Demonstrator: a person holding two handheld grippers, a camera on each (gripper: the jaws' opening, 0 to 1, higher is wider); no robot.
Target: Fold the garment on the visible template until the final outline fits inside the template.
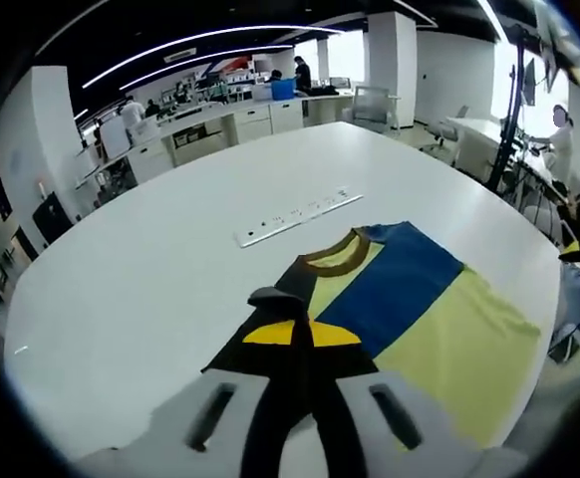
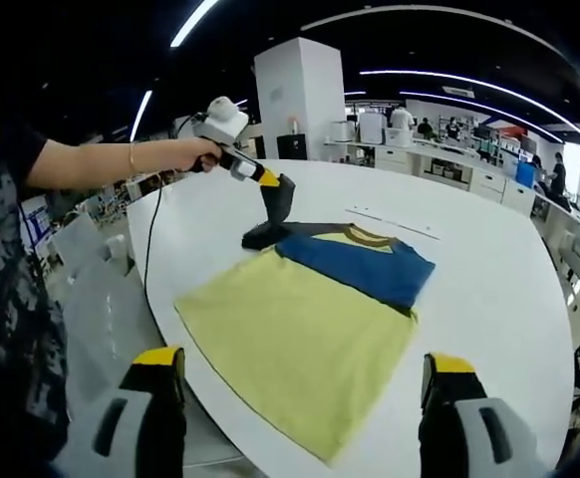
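Yellow-and-blue T-shirt (image 2: 310, 319) lies flat on the white desk (image 1: 170, 249), folding barely begun. Left claw (image 2: 270, 214) clamps the dark sleeve (image 1: 270, 299) near the collar; right claw (image 2: 300, 398) hangs wide open, holding nothing. No template outline discernible; nearly all folds remain.

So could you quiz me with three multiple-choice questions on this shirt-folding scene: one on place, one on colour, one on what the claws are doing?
1. Where does the T-shirt lie?
A. on the white table
B. on a chair
C. on the floor

2. What colour is the T-shirt's collar?
A. red
B. brown
C. white

3. How is the left claw?
A. wide open above the shirt
B. shut on the T-shirt's dark sleeve
C. resting on the power strip

Answers: 1 A, it is spread flat on the tabletop. 2 B, a brown band rims the neck. 3 B, its tips pinch the sleeve; the right claw is open.
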